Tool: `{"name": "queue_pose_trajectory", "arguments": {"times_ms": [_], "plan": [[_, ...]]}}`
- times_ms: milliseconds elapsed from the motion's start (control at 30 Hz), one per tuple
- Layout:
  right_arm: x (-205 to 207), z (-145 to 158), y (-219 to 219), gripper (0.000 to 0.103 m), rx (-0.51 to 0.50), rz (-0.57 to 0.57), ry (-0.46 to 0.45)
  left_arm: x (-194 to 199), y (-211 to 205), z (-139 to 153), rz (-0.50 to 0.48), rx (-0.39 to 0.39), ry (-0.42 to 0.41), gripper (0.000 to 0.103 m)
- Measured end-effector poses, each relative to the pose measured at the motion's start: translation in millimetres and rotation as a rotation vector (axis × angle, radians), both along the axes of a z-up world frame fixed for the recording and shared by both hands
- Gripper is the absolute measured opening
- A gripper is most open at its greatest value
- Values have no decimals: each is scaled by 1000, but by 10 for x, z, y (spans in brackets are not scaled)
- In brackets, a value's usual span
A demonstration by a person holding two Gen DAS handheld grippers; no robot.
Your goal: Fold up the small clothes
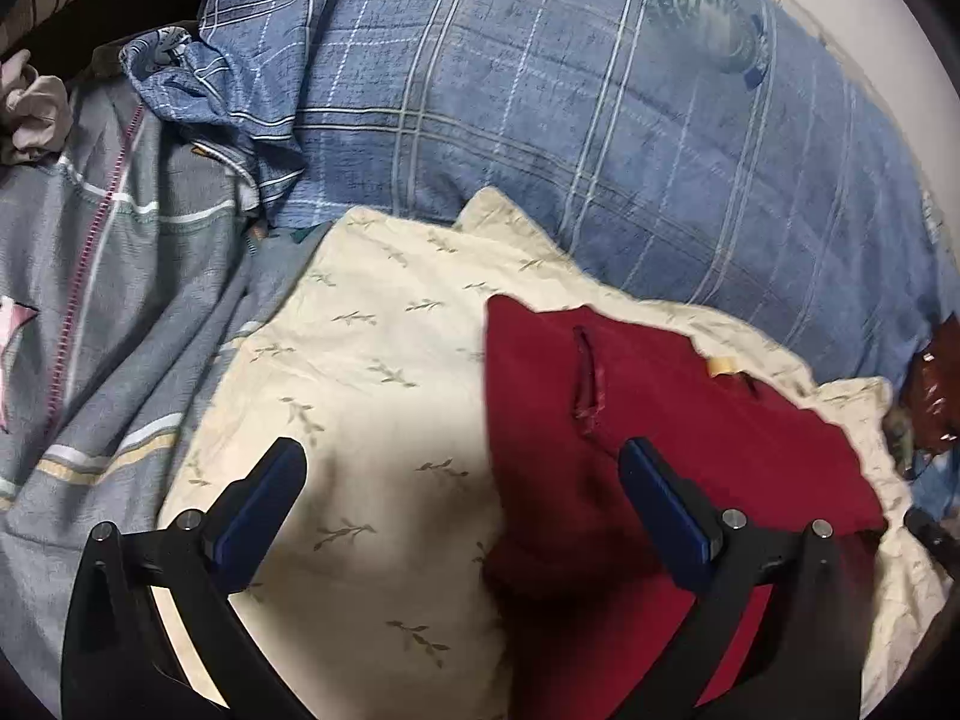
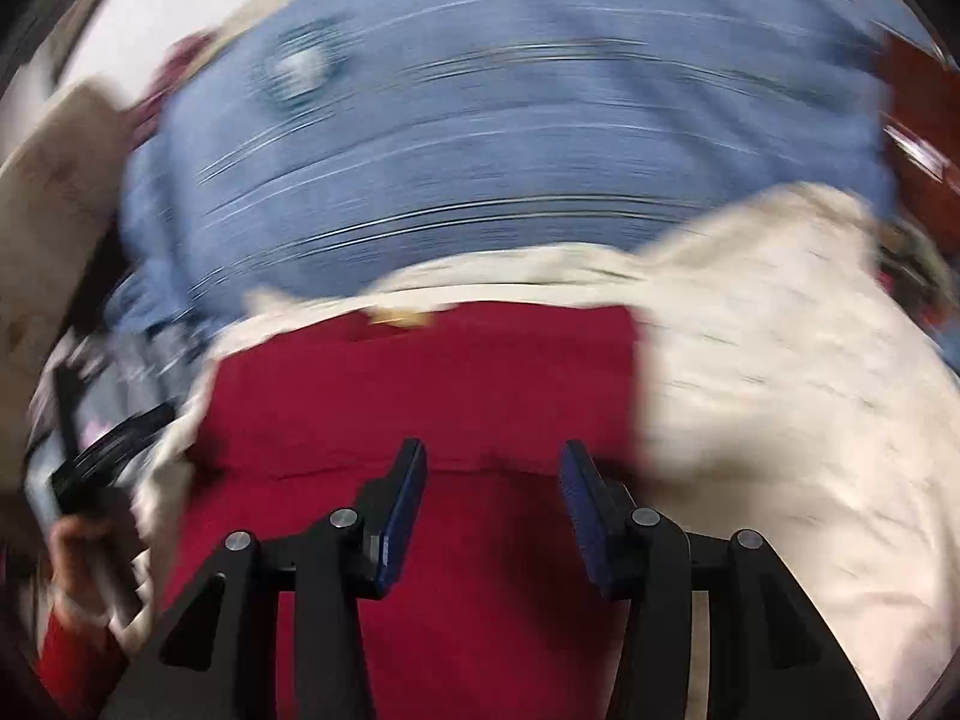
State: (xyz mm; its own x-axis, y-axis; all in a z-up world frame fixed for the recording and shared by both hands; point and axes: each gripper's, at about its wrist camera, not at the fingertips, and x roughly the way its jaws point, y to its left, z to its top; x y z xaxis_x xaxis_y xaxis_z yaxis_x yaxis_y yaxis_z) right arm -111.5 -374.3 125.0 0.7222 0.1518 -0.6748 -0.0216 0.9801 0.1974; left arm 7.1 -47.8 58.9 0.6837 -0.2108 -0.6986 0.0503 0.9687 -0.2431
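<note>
Surface is a bed under a blue plaid cover (image 1: pixel 540 120), with a cream leaf-print cloth (image 1: pixel 360 360) spread on top as the working area. A dark red garment (image 1: pixel 630 420) lies flat on the cream cloth, toward its right side. Left gripper (image 1: pixel 462 468) hangs above the cloth, jaws spread wide and empty, one finger over cream, the other over red. Only the left wrist view shows the grey striped bedding (image 1: pixel 120 240) and a crumpled blue plaid piece (image 1: pixel 240 90) at the far left. The right wrist view (heavily motion-blurred) shows the right gripper (image 2: pixel 492 468) over the red garment, jaws parted with nothing between them, and a hand (image 2: pixel 78 546) at lower left.
</note>
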Motion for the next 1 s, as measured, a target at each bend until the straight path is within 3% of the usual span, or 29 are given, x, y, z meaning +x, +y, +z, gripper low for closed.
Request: {"name": "queue_pose_trajectory", "arguments": {"times_ms": [67,200,267,333,367,400,467,500,633,700,767,833,867,1000], "plan": [[171,-80,390,49,-6,109,-7,-4,23,-8,7,11,-1,103],[705,-341,1227,50,-113,319,29,47,175,-12,49,-7,4,103],[874,-497,1467,56,-196,363,58,89,262,-26,75,-35,22,103],[1011,-636,1621,53,-295,345,58,110,320,-27,84,-57,30,103],[1067,-679,1618,53,-281,339,69,113,326,-22,86,-56,29,103],[1111,-705,1576,47,-233,331,83,113,326,-13,86,-55,27,103],[1110,-666,1492,30,-176,325,82,99,312,4,76,-56,21,103],[1061,-612,1448,13,-145,326,81,92,301,11,70,-56,19,103],[807,-365,1399,9,-76,353,50,71,278,41,67,-53,6,103],[764,-399,1449,10,-79,366,65,64,262,42,66,-55,3,103],[800,-532,1533,17,-108,363,86,61,235,37,60,-53,1,103],[818,-655,1561,34,-123,353,124,47,197,44,46,-49,-6,103],[792,-650,1538,37,-116,349,134,36,181,55,40,-49,-12,103],[484,-313,1201,61,-113,288,55,-20,102,124,-2,-57,-44,103]]}}
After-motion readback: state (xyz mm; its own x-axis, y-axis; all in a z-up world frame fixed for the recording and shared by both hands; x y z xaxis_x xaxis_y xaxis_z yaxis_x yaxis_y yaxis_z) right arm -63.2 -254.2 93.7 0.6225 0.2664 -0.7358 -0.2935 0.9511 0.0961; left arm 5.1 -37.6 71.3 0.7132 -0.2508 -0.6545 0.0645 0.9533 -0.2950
